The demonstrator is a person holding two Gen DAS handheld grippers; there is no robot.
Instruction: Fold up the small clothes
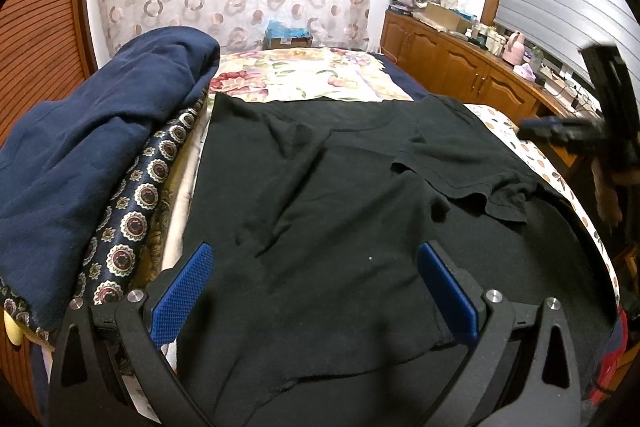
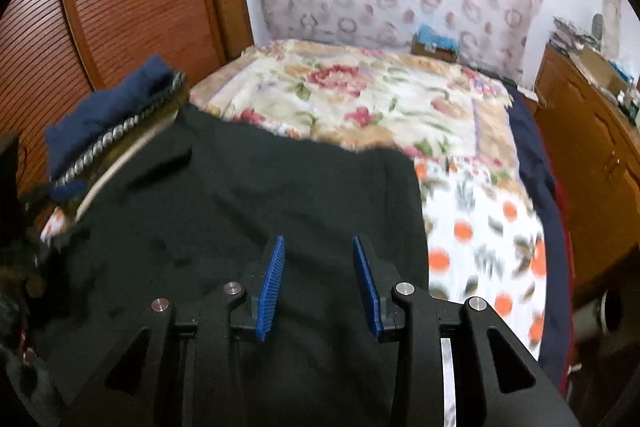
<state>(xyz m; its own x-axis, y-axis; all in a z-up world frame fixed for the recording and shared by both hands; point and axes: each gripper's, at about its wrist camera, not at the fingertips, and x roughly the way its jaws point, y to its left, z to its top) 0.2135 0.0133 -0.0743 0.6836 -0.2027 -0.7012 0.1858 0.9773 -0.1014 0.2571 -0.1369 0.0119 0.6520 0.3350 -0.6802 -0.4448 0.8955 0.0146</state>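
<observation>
While a black T-shirt [image 1: 328,195] lay spread across the bed [image 1: 304,75], the left gripper [image 1: 316,291] hovered above its near part with both blue pads set wide apart and nothing between them. One sleeve [image 1: 460,159] of the shirt was folded inward over the body of the garment, on the right side of the left wrist view. To the left of the shirt, a heap of navy blue fabric [image 1: 100,131] rested on a dark patterned cloth [image 1: 140,203] with round medallions. Beyond the shirt lay a floral bedcover [image 2: 352,95], and a white sheet with orange dots [image 2: 488,239] showed at the shirt's right edge. From the right wrist view, which was blurred, the right gripper [image 2: 320,287] was held over the shirt with its blue pads parted and empty. A wooden cabinet [image 1: 452,59] with cluttered items on top stood along the right wall.
</observation>
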